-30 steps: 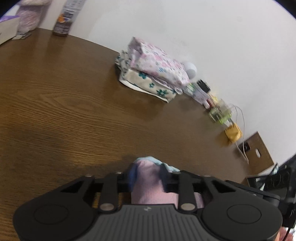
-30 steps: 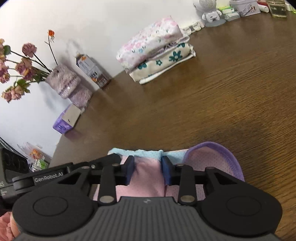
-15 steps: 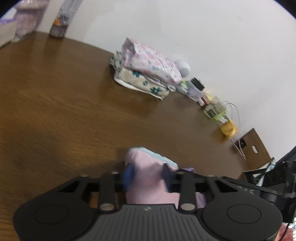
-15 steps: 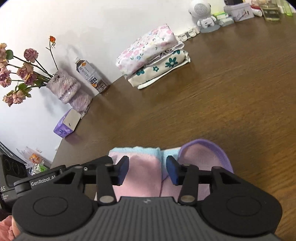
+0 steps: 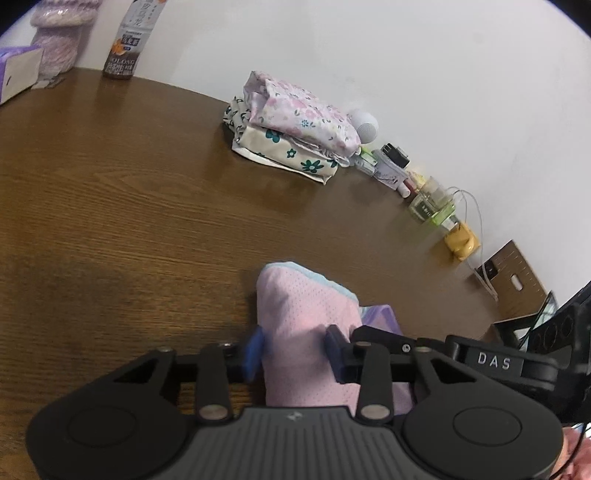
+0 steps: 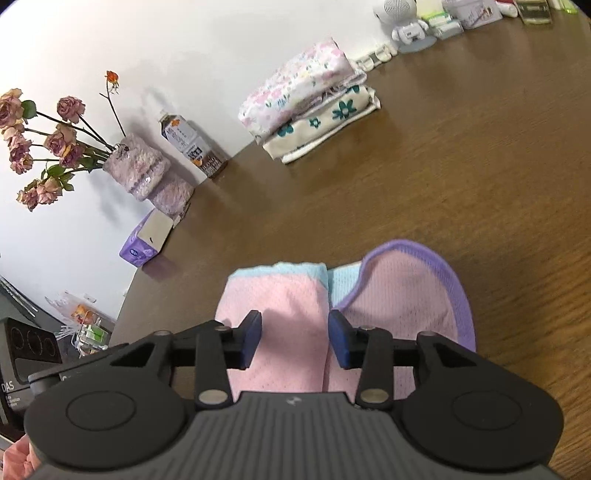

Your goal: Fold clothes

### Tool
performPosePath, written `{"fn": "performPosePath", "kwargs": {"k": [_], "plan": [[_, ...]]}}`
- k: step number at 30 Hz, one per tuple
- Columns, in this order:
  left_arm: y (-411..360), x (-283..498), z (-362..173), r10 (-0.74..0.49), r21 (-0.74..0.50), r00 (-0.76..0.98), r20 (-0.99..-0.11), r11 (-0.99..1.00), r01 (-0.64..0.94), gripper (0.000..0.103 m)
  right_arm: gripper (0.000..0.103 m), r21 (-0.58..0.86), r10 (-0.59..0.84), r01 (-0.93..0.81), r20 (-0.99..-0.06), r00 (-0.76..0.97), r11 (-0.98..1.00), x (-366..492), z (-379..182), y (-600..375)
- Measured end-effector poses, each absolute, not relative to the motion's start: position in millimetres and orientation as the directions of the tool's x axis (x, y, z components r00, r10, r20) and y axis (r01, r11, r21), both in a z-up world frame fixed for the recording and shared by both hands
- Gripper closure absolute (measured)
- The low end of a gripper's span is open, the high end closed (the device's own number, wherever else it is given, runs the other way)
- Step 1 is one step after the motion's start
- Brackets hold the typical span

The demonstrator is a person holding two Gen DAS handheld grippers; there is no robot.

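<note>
A small pink mesh garment [image 5: 303,295] with light-blue and purple trim lies folded on the brown wooden table [image 5: 110,184]. In the left wrist view my left gripper [image 5: 294,350] is open, its blue pads standing on either side of the pink fold. In the right wrist view the same garment [image 6: 399,291] shows two folded pink panels side by side, with a purple-edged flap on the right. My right gripper [image 6: 294,341] is open over the left panel. A stack of folded floral clothes [image 5: 295,136] [image 6: 310,99] rests by the wall.
A drink bottle [image 6: 192,144], a knitted vase of dried roses [image 6: 140,170] and a purple tissue box [image 6: 144,243] stand along the wall on the left. Small bottles and boxes [image 5: 424,199] and a white speaker [image 6: 406,18] line the wall past the stack.
Both grippers held pinches of the pink garment a second ago; both have since opened and drawn back a little. The garment now lies folded on the table.
</note>
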State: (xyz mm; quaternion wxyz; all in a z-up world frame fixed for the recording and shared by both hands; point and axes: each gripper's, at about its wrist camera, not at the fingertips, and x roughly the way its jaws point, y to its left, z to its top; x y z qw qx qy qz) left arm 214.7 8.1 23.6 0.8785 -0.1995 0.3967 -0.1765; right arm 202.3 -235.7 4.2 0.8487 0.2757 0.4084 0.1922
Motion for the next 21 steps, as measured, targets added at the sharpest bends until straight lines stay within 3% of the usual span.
{"fn": "performPosePath", "kwargs": {"k": [2,3,5,7,9,12,13,15,17,19,21], "plan": [[6,211,25,-0.456,-0.467,0.632,-0.626,0.869,0.164,0.077,0.075,0.637,0.561,-0.095,-0.586,0.585,0.765,203,0,-234],[5,209,26,-0.450,-0.459,0.636,-0.627,0.873,0.166,0.076,0.076,0.642,0.566,-0.095,-0.584,0.582,0.761,203,-1,-233],[5,204,29,-0.433,-0.436,0.646,-0.629,0.884,0.168,0.073,0.075,0.639,0.566,-0.102,-0.582,0.585,0.762,200,0,-234],[5,199,32,-0.414,-0.411,0.656,-0.631,0.896,0.169,0.061,0.068,0.634,0.565,-0.111,-0.579,0.589,0.765,196,3,-235],[5,194,34,-0.410,-0.405,0.661,-0.629,0.898,0.172,0.060,0.067,0.631,0.565,-0.117,-0.578,0.589,0.767,191,4,-236],[4,190,34,-0.419,-0.406,0.658,-0.625,0.895,0.184,0.063,0.067,0.627,0.566,-0.124,-0.578,0.587,0.769,185,5,-235],[3,190,33,-0.423,-0.408,0.657,-0.624,0.893,0.189,0.073,0.067,0.626,0.567,-0.127,-0.579,0.587,0.770,182,5,-235],[2,188,33,-0.434,-0.415,0.654,-0.619,0.888,0.197,0.081,0.067,0.623,0.568,-0.132,-0.579,0.585,0.771,178,6,-235],[2,183,35,-0.436,-0.420,0.653,-0.619,0.886,0.193,0.079,0.075,0.620,0.569,-0.136,-0.579,0.584,0.772,174,6,-235],[4,176,38,-0.441,-0.427,0.657,-0.611,0.883,0.196,0.061,0.075,0.618,0.569,-0.141,-0.580,0.583,0.774,169,7,-235],[7,167,40,-0.453,-0.437,0.659,-0.600,0.876,0.203,0.057,0.069,0.616,0.571,-0.146,-0.579,0.582,0.774,164,7,-235]]}}
